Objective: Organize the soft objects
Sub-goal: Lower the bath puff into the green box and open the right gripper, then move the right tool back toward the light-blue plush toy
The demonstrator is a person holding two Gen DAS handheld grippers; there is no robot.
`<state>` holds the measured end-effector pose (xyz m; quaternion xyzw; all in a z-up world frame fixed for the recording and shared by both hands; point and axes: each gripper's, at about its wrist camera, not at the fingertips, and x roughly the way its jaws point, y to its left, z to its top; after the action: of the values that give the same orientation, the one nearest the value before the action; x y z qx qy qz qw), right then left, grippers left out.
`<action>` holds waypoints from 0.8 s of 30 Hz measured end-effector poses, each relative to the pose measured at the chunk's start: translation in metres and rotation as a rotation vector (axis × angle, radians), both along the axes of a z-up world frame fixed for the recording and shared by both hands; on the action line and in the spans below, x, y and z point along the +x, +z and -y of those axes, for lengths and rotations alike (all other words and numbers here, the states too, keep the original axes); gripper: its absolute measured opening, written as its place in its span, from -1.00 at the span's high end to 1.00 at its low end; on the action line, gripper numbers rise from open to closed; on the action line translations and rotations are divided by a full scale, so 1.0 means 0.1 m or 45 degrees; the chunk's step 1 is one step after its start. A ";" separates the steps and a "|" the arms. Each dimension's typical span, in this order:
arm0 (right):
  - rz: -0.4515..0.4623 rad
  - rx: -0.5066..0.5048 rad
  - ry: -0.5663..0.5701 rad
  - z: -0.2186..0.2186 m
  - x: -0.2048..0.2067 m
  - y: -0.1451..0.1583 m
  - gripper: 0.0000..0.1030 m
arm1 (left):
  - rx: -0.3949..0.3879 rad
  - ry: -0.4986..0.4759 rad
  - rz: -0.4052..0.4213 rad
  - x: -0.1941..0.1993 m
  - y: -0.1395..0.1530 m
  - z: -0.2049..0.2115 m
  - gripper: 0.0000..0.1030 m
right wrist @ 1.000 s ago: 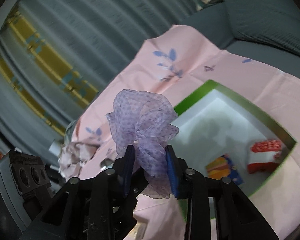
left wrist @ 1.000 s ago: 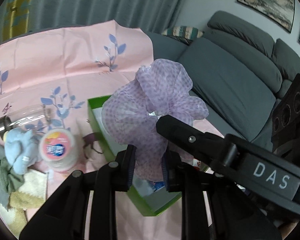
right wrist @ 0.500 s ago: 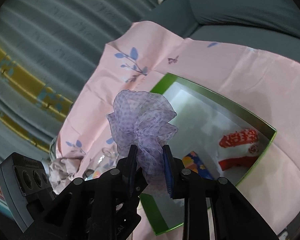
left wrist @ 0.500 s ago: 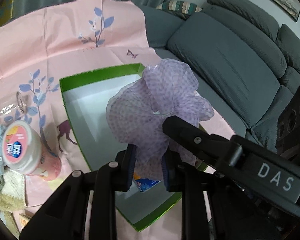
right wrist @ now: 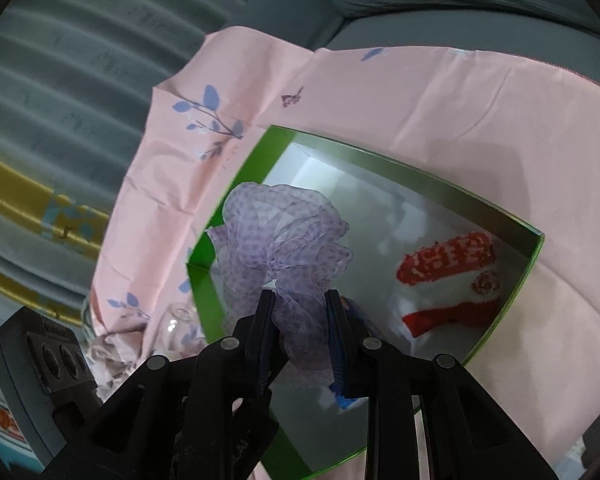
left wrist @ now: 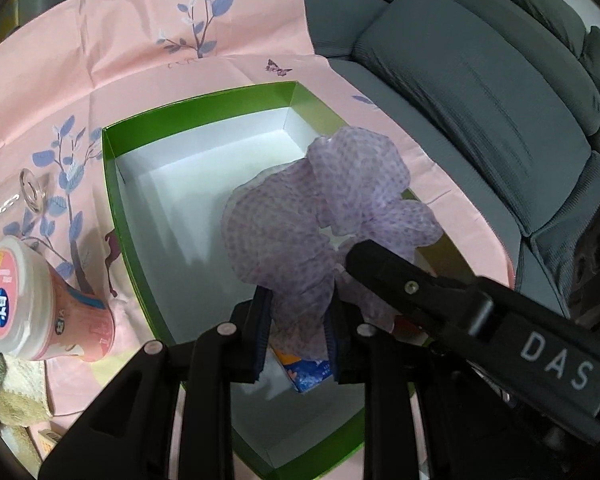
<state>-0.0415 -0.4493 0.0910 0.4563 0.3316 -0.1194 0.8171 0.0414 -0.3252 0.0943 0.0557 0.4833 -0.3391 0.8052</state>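
Both the left gripper (left wrist: 298, 330) and right gripper (right wrist: 300, 334) pinch the lilac checked scrunchie (left wrist: 320, 216); its ruffles stand upward over the green box (left wrist: 112, 184); the left jaws have just eased slightly wider.

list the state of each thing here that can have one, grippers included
left gripper: shut on the lilac dotted gauze scrunchie, jaws just eased
right gripper: shut on the same scrunchie
green cardboard box: open, lidless
red and white knitted piece: lying in the box
pink plastic cup: lid on
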 end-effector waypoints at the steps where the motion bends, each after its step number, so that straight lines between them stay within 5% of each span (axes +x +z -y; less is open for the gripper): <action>1: -0.009 -0.007 -0.006 0.00 0.00 0.00 0.46 | 0.003 0.000 -0.002 0.01 -0.01 0.00 0.53; 5: -0.052 -0.044 -0.021 0.00 -0.01 0.01 0.46 | 0.020 -0.003 -0.013 0.02 -0.03 0.01 0.49; 15: -0.057 -0.218 -0.030 -0.09 -0.09 0.27 0.36 | -0.016 0.028 0.090 -0.12 0.25 -0.24 -0.12; 20: 0.031 -0.304 -0.012 -0.25 -0.15 0.47 -0.37 | -0.106 0.077 0.149 -0.24 0.51 -0.61 -0.56; 24: 0.107 -0.369 0.040 -0.44 -0.16 0.65 -0.70 | -0.182 0.121 0.195 -0.34 0.68 -1.00 -0.72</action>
<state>-0.0577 -0.4049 0.1556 0.3329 0.2835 -0.1338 0.8893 0.0070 -0.2252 0.1628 0.0009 0.3971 -0.3290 0.8568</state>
